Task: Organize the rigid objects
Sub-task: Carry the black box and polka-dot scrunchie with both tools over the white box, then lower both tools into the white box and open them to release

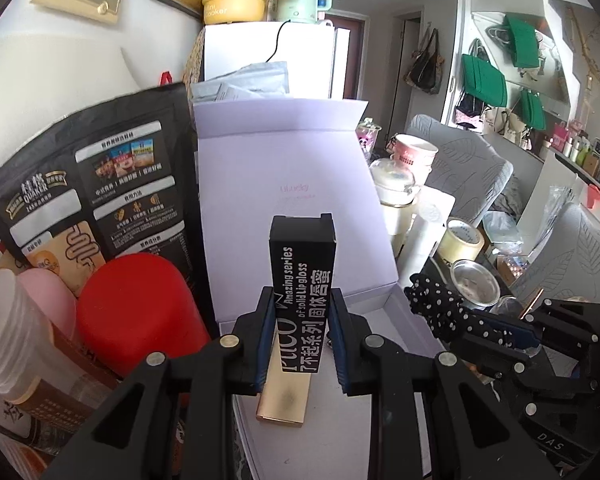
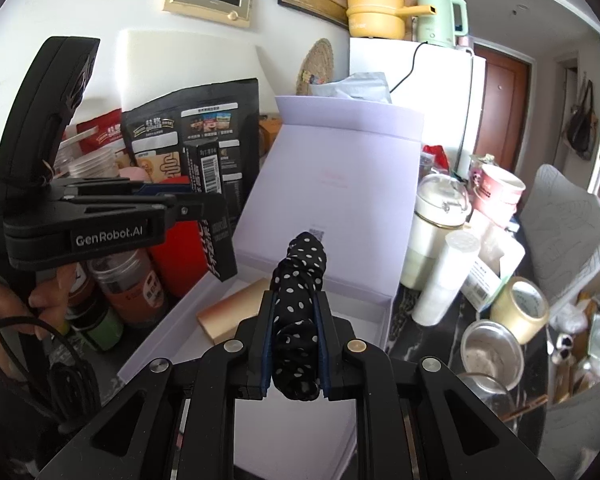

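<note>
While a flat gold case (image 1: 282, 402) already lies inside the open lilac gift box (image 1: 292, 184), the left gripper (image 1: 300, 312) clamps a black lip-gloss carton (image 1: 302, 264) and the right gripper (image 2: 296, 312) pinches a polka-dot fabric roll (image 2: 300, 280), both above the box's near edge, neither yet placed.

Two grippers (image 1: 300, 312) (image 2: 296, 316), one lavender box (image 1: 300, 168)

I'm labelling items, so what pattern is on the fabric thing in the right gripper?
Black with white polka dots; clearest in the right wrist view.
</note>
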Available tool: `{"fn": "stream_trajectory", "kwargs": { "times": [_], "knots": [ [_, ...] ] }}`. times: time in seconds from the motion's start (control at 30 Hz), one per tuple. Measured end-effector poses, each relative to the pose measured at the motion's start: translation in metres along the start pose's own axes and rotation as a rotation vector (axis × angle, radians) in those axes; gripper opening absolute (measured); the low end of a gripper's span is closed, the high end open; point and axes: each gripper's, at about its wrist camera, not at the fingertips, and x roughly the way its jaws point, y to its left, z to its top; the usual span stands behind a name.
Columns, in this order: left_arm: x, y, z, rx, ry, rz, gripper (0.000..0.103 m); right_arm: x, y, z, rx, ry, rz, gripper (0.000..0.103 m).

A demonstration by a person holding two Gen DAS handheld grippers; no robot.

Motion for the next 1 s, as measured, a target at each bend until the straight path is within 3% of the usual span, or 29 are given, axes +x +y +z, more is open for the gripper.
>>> {"fn": "stream_trajectory", "kwargs": {
  "times": [0.53, 1.0],
  "knots": [
    [0.05, 0.01, -0.012, 0.003, 0.123, 0.025, 0.026, 0.046, -0.013, -0.011, 0.027, 0.077, -0.013, 0.018],
    [0.065, 0.007, -0.019, 0.025, 0.177, 0.029, 0.026, 0.078, -0.016, -0.024, 0.032, 0.162, -0.025, 0.018]
  ]
}}
